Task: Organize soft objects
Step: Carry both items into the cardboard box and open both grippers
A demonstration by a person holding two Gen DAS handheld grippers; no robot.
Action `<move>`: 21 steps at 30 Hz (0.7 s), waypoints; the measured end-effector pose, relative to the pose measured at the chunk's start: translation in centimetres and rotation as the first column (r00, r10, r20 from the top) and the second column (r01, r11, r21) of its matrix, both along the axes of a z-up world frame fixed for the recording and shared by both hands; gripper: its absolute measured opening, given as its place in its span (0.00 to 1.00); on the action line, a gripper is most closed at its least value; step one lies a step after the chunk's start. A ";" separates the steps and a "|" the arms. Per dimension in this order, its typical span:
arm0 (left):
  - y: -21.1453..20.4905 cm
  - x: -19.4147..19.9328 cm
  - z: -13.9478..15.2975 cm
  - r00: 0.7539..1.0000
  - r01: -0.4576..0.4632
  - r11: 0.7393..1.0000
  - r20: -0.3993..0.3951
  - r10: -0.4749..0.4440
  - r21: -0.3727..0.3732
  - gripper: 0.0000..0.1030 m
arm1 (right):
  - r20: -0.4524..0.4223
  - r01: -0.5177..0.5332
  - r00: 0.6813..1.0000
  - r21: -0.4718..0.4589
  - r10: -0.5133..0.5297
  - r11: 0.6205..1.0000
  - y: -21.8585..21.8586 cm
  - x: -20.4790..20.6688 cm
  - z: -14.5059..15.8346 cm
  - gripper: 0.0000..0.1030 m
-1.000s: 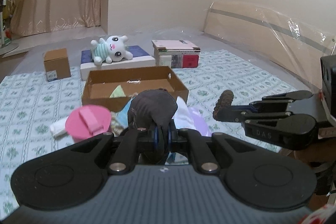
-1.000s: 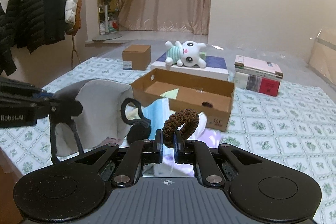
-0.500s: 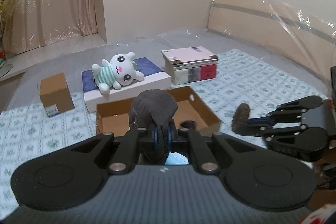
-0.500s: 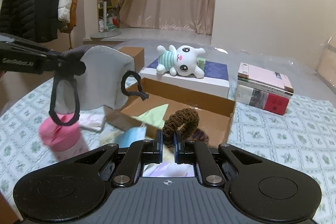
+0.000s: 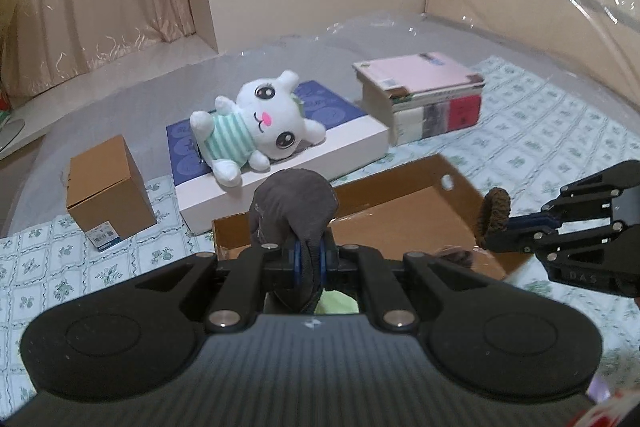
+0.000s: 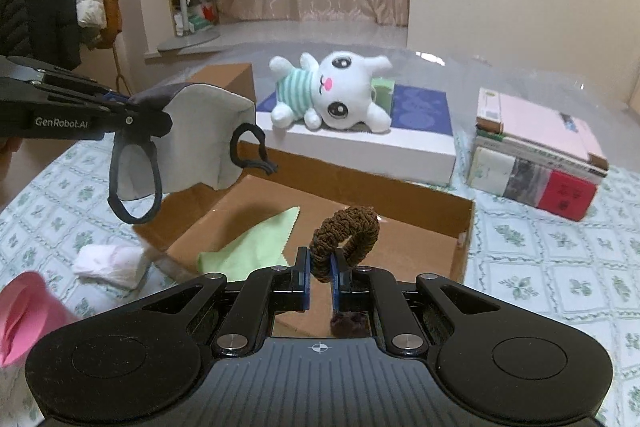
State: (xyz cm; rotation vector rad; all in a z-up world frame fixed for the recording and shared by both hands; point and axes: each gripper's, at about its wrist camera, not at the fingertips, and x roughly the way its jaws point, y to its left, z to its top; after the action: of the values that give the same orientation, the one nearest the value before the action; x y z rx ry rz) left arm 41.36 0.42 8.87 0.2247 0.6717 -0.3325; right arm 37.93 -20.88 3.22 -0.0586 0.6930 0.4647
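Observation:
My left gripper (image 5: 309, 259) is shut on a grey face mask (image 5: 294, 205). In the right wrist view that mask (image 6: 200, 139) hangs from the left gripper (image 6: 154, 117) above the left end of the open cardboard box (image 6: 400, 203), its ear loops dangling. My right gripper (image 6: 320, 277) is shut on a brown braided hair tie (image 6: 348, 231) over the box's near side. From the left wrist camera the hair tie (image 5: 494, 215) and right gripper (image 5: 508, 231) show over the box (image 5: 400, 211). A green cloth (image 6: 256, 247) and a dark fuzzy item (image 6: 348, 323) lie inside.
A white plush bunny (image 6: 336, 91) lies on a flat white and blue box (image 6: 400, 143) behind the cardboard box. Stacked books (image 6: 540, 155) sit to the right, a small brown carton (image 5: 106, 193) to the left. A pink item (image 6: 24, 311) and white cloth (image 6: 108, 261) lie on the patterned sheet.
Both grippers have travelled forward with their loads, from the pile of soft things to above the cardboard box. The pile has dropped out of the left wrist view.

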 end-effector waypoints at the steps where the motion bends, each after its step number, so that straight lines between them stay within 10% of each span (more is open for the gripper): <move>1: -0.1 0.6 -0.4 1.000 0.002 1.000 -0.006 -0.002 0.010 0.07 | -0.009 0.001 1.000 0.001 -0.001 1.000 0.1 0.6 -0.2 0.09; 6: -0.7 3.1 -2.6 0.999 -0.003 0.998 -0.043 0.006 0.070 0.09 | -0.040 0.004 0.999 -0.001 -0.005 1.000 0.4 2.7 -1.1 0.09; 10: -0.8 3.8 -3.6 0.998 -0.030 0.996 -0.047 0.034 0.080 0.35 | -0.058 0.007 0.998 0.004 -0.006 1.000 0.6 3.4 -1.6 0.09; 21: 0.9 2.6 -2.8 0.998 -0.035 0.998 -0.042 0.037 0.049 0.35 | -0.087 0.006 0.996 0.032 -0.003 0.999 1.0 4.0 -1.9 0.10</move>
State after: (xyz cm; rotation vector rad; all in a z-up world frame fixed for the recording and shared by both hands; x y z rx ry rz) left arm 43.93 1.32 6.11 0.2516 0.7256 -0.2880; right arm 41.96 -19.84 1.33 -0.0064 0.7707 0.4760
